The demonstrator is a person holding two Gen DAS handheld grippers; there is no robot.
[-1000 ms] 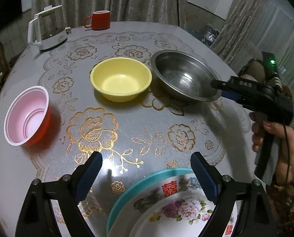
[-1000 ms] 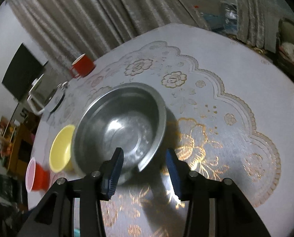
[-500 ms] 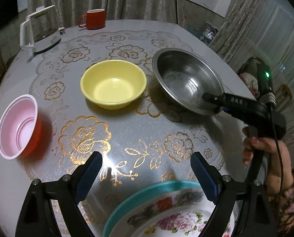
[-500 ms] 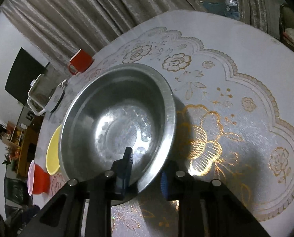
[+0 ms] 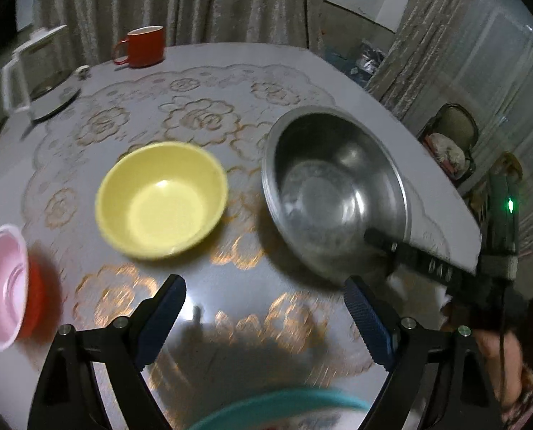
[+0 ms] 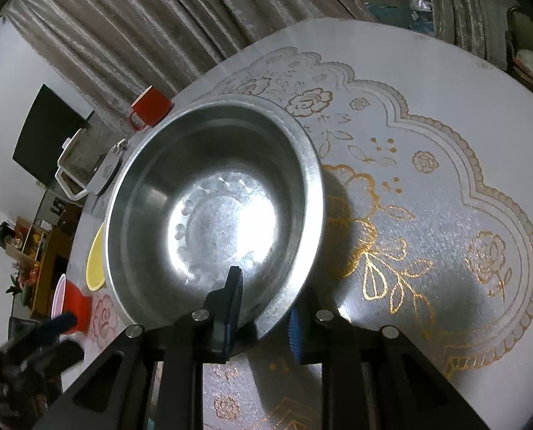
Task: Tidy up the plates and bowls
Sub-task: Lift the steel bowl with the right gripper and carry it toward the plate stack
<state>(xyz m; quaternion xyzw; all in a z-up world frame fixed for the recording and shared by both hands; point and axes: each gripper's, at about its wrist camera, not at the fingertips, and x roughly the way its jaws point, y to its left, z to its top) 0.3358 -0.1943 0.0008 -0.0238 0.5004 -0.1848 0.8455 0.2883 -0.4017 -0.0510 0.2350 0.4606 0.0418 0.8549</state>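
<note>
A steel bowl [image 5: 334, 193] [image 6: 216, 215] is tilted up at the right of the round table, and my right gripper [image 6: 264, 304] [image 5: 377, 242] is shut on its near rim, one finger inside and one outside. To its left rests a yellow bowl [image 5: 162, 200] [image 6: 95, 265]. A pink bowl with a red outside [image 5: 5, 286] [image 6: 71, 301] lies at the far left. My left gripper [image 5: 263, 294] hangs open over bare tablecloth, its jaws closing slightly with nothing between them. The teal rim of a plate [image 5: 281, 408] shows just below it.
A red mug [image 5: 144, 46] [image 6: 150, 107] and a white kettle [image 5: 37, 82] [image 6: 87, 172] stand at the table's far side before curtains. A chair [image 5: 449, 136] sits beyond the right edge. A person's hand [image 5: 495, 351] holds the right gripper's handle.
My right gripper closed on the steel bowl's rim and tipped the bowl up. The left gripper moved away from the flowered plates, which have slid almost out of its view.
</note>
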